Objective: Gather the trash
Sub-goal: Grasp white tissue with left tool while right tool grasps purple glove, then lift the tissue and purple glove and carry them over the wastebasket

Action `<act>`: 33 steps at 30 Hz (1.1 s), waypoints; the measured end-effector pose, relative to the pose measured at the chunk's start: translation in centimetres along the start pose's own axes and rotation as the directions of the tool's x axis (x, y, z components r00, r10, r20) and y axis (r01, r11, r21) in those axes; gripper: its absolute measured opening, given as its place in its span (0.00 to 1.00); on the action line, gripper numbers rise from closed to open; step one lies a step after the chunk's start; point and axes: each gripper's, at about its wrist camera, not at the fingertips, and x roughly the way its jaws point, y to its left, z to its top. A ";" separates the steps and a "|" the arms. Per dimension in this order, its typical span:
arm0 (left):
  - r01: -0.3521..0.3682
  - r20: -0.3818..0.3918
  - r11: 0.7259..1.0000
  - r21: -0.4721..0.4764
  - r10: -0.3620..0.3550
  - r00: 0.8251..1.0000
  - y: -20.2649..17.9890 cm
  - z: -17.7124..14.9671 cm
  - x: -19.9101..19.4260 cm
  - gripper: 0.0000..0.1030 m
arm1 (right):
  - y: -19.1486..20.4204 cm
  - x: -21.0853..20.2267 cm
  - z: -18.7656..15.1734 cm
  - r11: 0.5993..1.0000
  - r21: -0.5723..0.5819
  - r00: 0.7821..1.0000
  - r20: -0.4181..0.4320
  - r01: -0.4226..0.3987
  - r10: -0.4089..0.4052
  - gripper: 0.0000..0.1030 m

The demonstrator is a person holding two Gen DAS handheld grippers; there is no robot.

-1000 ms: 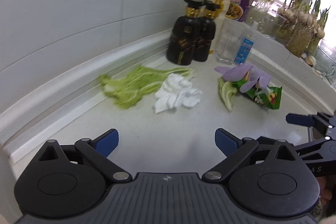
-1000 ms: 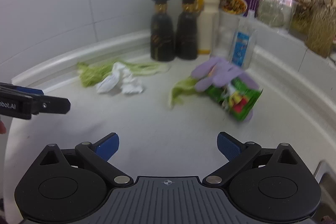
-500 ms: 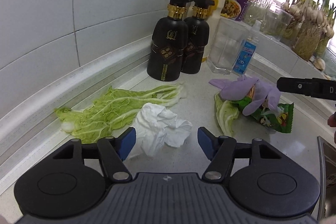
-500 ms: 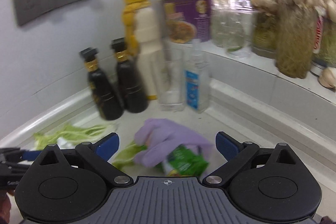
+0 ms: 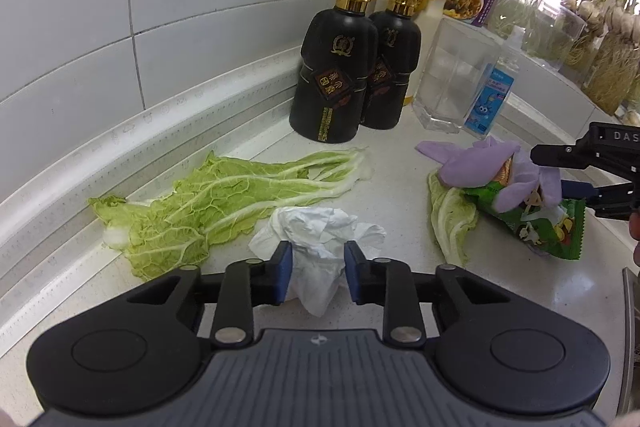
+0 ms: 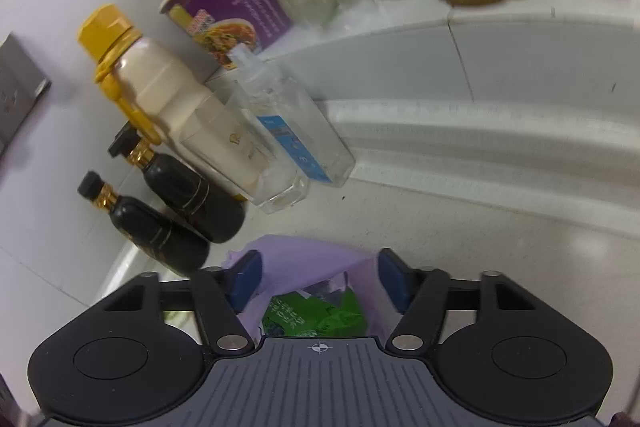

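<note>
White stone kitchen counter under grey wall tiles, strewn with scraps. Far left, limp pale-green cabbage leaves flat against the raised backsplash edge; likely floppy and damp, best pinched at the thick white stems. Just beside them, crumpled white paper tissue, feather-light and soft, caught between the blue pads of the left gripper, jaws just closing and pressing its folds from both sides. Behind, two black pump bottles with gold collars, cream bottle with yellow cap, clear square glass tumbler, all upright, not trash. To the right, wrinkled lilac rubber glove draped over a torn green foil snack wrapper, one more cabbage leaf tucked beneath; both thin, slippery, apt to slide apart unless gathered as one bundle. Right gripper, rolled sideways, jaws just closing around glove and wrapper, pads touching the glove's folds, firmness of hold unclear.
</note>
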 end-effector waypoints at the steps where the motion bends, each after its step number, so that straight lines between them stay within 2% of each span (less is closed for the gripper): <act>1: 0.000 -0.002 1.000 0.000 0.000 1.000 0.0 0.0 0.0 0.21 | -0.1 0.3 0.0 1.000 0.010 1.000 -0.004 -0.002 0.002 0.43; 6: 0.010 -0.016 1.000 0.014 -0.009 1.000 -0.2 -0.1 0.0 0.10 | -0.2 1.1 -0.4 0.999 0.036 1.000 -0.007 -0.025 0.025 0.14; 9: 0.018 -0.013 1.000 0.013 -0.018 1.000 -0.2 0.0 -0.4 0.08 | 0.5 0.4 -0.7 0.999 0.020 0.998 0.032 -0.048 0.047 0.04; 22: 0.067 0.014 0.998 -0.018 -0.067 0.998 -0.6 0.8 -4.4 0.08 | 5.2 -4.6 0.2 0.990 -0.090 0.984 0.132 -0.108 0.120 0.01; 33: 0.099 0.050 0.994 -0.040 -0.097 0.994 0.1 0.3 -9.0 0.08 | 7.5 -9.4 -1.4 0.982 -0.114 0.975 0.148 -0.151 0.167 0.01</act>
